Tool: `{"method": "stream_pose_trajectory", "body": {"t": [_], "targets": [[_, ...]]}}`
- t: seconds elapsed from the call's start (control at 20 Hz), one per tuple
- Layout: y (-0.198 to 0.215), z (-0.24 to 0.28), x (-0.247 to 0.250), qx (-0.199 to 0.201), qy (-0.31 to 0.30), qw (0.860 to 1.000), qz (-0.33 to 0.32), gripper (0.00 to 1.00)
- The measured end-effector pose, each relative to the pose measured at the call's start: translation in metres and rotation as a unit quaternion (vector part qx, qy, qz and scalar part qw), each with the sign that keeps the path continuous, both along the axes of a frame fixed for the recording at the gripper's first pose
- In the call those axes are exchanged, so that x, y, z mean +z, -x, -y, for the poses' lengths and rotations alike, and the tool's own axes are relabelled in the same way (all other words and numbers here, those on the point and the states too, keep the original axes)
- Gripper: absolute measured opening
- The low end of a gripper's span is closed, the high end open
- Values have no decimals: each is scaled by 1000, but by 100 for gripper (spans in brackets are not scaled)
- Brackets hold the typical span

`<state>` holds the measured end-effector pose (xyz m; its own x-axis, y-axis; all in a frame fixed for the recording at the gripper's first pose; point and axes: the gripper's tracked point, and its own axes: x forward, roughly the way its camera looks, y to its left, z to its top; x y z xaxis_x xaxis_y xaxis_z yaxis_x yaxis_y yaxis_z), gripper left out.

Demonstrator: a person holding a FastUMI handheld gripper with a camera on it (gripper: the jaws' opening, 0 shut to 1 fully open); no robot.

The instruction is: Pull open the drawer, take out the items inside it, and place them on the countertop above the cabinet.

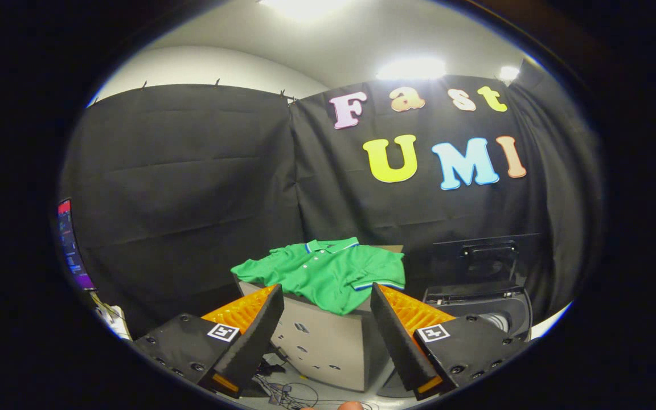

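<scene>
A green polo shirt (328,272) lies spread over the countertop of a pale grey cabinet (328,341), hanging a little over its front edge. The cabinet stands just beyond my fingers, its front face dotted with small dark marks; I can make out no drawer front or handle. My gripper (327,304) is open with nothing between its fingers. The left finger (254,330) and right finger (396,330), black pads on orange bodies, frame the cabinet's front from a short distance.
A black bin-like container with a raised lid and handle (479,285) stands right of the cabinet. Cables (282,393) lie on the floor below the cabinet. A lit screen (72,245) is at the far left. Black cloth walls the booth behind.
</scene>
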<state>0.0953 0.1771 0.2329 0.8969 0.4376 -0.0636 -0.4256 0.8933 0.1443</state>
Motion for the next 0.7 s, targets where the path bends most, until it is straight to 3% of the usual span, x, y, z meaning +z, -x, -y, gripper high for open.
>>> {"method": "stream_pose_trajectory", "body": {"t": [0.2, 0.4, 0.6, 0.7], "targets": [[-59, -49, 29, -10, 30, 999, -33, 96], [-118, -100, 3, -9, 49, 992, -116, 97], [-176, -120, -32, -37, 86, 980, -175, 97], [-190, -141, -44, -21, 71, 975, -210, 97]]}}
